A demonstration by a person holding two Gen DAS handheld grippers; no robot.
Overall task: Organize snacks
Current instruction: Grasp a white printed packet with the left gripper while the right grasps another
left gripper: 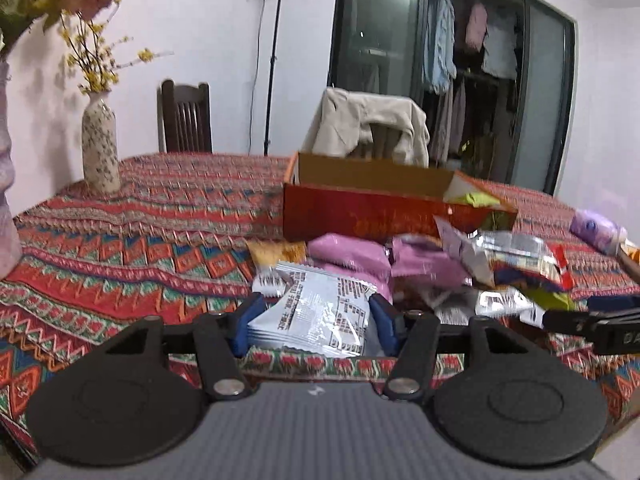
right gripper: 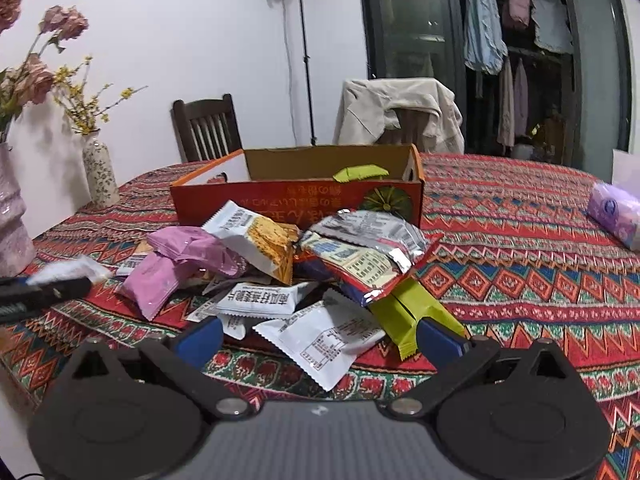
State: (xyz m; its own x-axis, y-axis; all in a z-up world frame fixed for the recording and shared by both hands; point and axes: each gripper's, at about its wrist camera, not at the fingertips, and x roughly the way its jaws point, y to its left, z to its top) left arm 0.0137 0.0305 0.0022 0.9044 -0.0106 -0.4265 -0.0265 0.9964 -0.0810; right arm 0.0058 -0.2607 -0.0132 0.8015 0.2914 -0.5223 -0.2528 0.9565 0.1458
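Observation:
On the patterned tablecloth, a pile of snack packets (right gripper: 280, 264) lies in front of an open red cardboard box (right gripper: 296, 200) that holds a green packet (right gripper: 360, 172). In the left wrist view my left gripper (left gripper: 316, 322) is shut on a white snack packet (left gripper: 320, 304), with a blue pad on each side of it. The box (left gripper: 360, 216) stands beyond, behind pink packets (left gripper: 348, 252). My right gripper (right gripper: 320, 340) stands open and wide at the pile's near edge. A white packet (right gripper: 324, 340) and a green packet (right gripper: 404, 312) lie on the cloth between its fingers, neither one gripped.
A speckled vase (left gripper: 100, 144) and a larger pale vase (right gripper: 12, 216) stand at the table's left. A purple tissue pack (right gripper: 616, 212) lies at the right. Two chairs, one draped with a beige jacket (right gripper: 400, 112), and a light stand are behind the table.

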